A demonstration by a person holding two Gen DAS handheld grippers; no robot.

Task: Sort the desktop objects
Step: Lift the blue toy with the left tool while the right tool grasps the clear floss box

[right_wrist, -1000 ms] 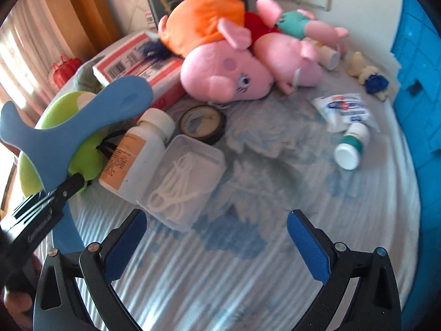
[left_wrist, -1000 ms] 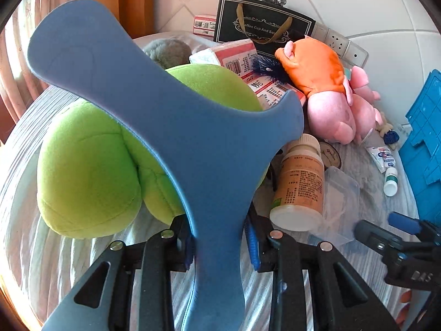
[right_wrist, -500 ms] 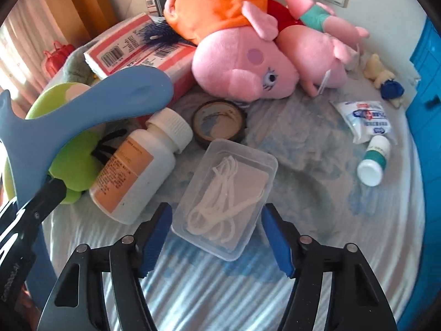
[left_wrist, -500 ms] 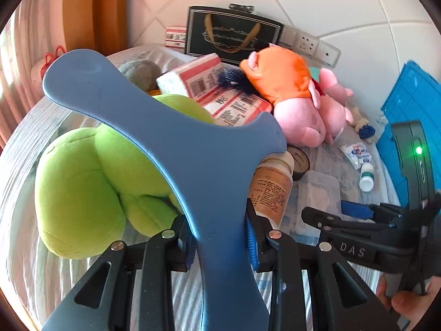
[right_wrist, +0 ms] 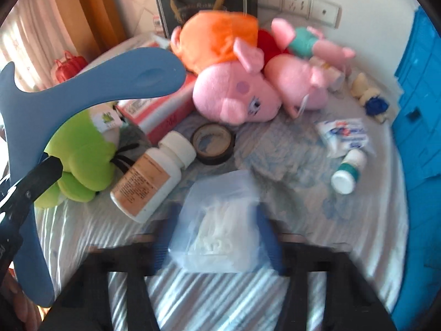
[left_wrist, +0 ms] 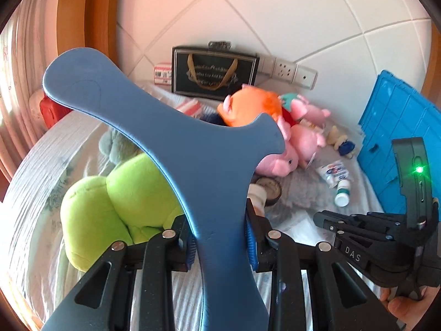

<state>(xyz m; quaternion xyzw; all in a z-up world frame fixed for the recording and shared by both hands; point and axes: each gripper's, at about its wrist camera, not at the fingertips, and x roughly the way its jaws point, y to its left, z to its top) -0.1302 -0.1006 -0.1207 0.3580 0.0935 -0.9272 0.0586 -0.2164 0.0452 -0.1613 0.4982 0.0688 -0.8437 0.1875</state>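
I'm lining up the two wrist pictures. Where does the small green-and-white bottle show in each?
Left wrist: small green-and-white bottle lies right of centre, before the blue crate.
Right wrist: same bottle lies at right, below the white packet.
Shared landmark: black gift bag by the wall.

Left tool (left_wrist: 220,244) angled downward, pads clamped; right tool (right_wrist: 217,234) pitched steeply down — jaws just closed, gripping

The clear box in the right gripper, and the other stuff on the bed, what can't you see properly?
- Clear box: right wrist view, motion blur; its white contents cannot be identified.
- Big white bottle: left wrist view, mostly hidden behind the blue boomerang-shaped piece.
- Bottle label: right wrist view, print too small.
- Blue crate: cut off by the right edge; inside unseen.
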